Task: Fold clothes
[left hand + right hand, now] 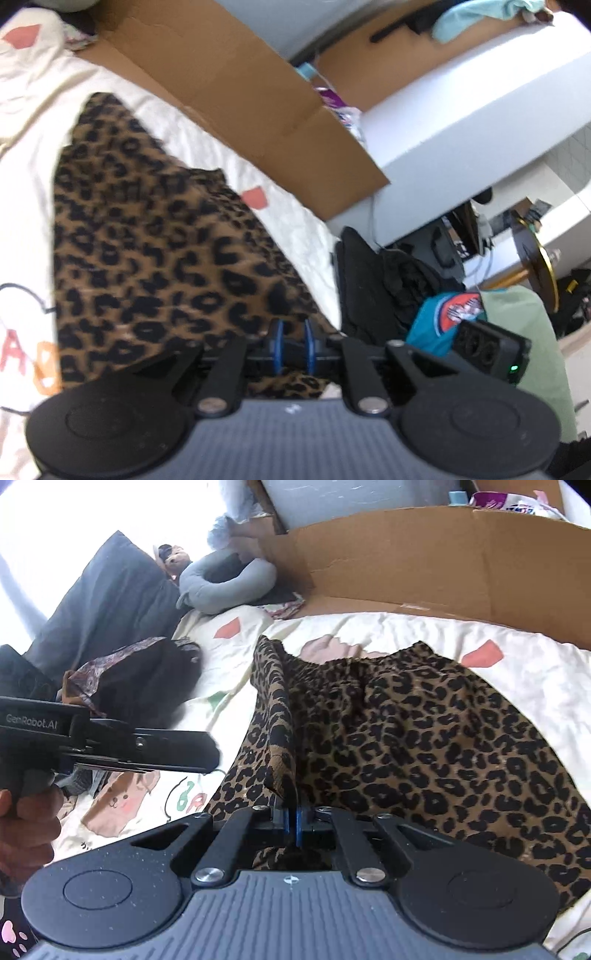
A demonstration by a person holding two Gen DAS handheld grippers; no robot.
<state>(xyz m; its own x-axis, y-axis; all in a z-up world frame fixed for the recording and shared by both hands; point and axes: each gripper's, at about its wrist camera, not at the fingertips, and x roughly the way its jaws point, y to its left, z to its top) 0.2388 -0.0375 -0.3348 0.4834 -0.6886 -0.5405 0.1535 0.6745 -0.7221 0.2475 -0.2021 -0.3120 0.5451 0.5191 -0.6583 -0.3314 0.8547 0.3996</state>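
Clamped tight, the right gripper pinches an edge of the leopard-print garment, lifting a narrow fold of it while the rest lies spread on the cream bedsheet. In its own view the left gripper hovers over the garment's near edge with its blue-edged fingers parted and nothing between them (the right view shows it side-on, held in a hand). A brown cardboard box stands behind the garment, beside a grey neck pillow.
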